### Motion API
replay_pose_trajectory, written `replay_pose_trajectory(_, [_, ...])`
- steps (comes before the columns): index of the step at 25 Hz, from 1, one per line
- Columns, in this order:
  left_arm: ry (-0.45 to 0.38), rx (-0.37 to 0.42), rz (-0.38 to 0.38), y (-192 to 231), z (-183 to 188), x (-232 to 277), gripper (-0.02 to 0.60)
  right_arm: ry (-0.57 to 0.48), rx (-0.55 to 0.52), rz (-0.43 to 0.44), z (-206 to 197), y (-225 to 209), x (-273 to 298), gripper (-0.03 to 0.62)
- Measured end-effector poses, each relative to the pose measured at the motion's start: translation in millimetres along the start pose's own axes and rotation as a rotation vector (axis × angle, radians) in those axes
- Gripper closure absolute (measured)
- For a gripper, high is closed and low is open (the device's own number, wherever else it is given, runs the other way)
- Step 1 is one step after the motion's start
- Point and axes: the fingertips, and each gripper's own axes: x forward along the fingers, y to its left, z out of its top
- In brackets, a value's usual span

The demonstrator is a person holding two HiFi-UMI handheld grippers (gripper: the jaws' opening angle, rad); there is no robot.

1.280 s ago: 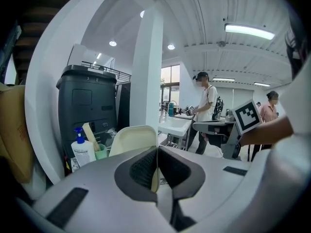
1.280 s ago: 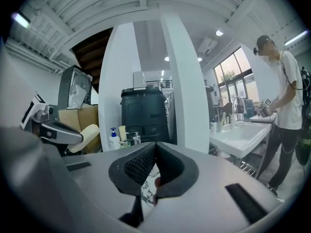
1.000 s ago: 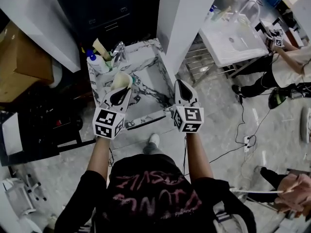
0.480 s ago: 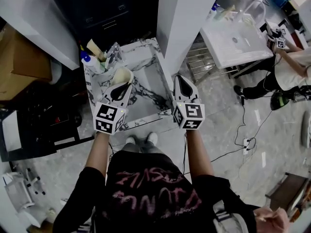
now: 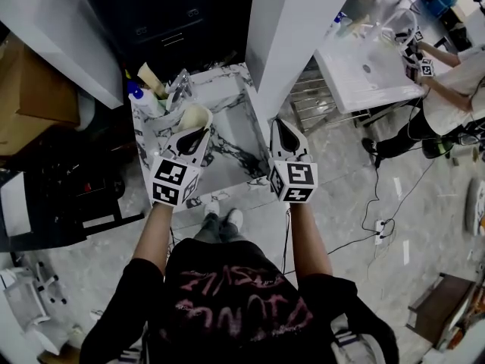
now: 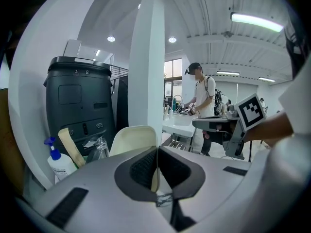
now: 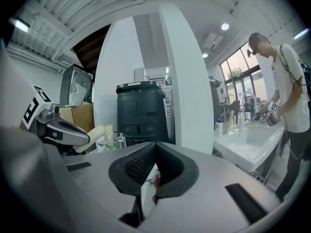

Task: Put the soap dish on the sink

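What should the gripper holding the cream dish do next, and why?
Probably lower the left gripper slightly toward the marbled white sink: the cream plastic soap dish is clamped in that gripper over the sink and does not seem to rest on anything yet.

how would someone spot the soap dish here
Find the marble-patterned sink beside the white pillar. Over its left side, the left gripper pinches the soap dish: a plain cream, rounded shell, unlike the blue-pump bottle and chrome faucet behind it.
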Motion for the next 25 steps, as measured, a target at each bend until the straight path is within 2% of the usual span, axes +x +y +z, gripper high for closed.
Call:
replay_pose_trajectory(15, [0.023, 0.0, -0.026, 27.8, -10.6, 36.3, 0.56, 0.035, -0.007, -0.014, -8.5, -2.6, 35.9, 0.579])
replay_pose_trajectory(25, [0.09, 0.077, -0.051, 49.3, -22.4, 90.5, 0.558, 0.07, -0.021, -0.003, -19.0, -6.5, 66.1, 0.579])
